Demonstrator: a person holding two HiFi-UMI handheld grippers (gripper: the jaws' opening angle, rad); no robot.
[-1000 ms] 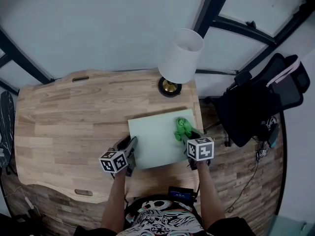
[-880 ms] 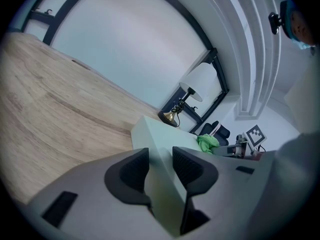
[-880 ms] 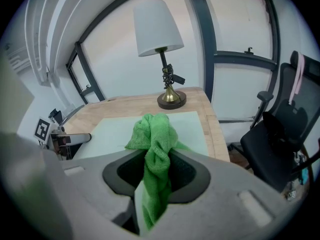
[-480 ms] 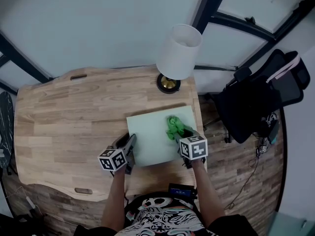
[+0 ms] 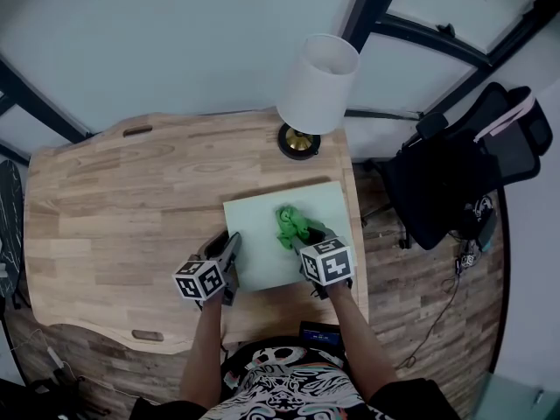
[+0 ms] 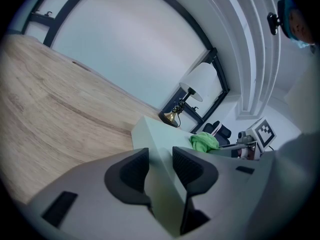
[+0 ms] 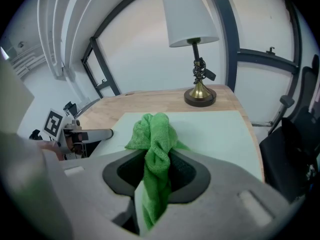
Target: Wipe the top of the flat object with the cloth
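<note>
In the head view, the pale green board (image 5: 262, 256) lies flat near the right front corner of the wooden table (image 5: 114, 199). Its right side runs close to the table's right edge, and bare wood spreads wide to the left and behind. A lamp (image 5: 317, 84) stands behind the board, apart from it, and a black chair (image 5: 446, 182) sits off the table to the right. The green cloth (image 5: 291, 224) rests on the board's top, inside all its edges. The left gripper (image 5: 232, 250) meets the board's left edge and the right gripper (image 5: 306, 237) comes in from the front, its tips hidden under the cloth. In the left gripper view, the jaws are drawn in on the board's edge, which fills the narrow gap between the pads. The part behind the pads is blurred. In the right gripper view, the jaws are closed tight on the cloth. It bunches up ahead of them on the board, with clear surface to its right, and its tail hangs back between the pads.
</note>
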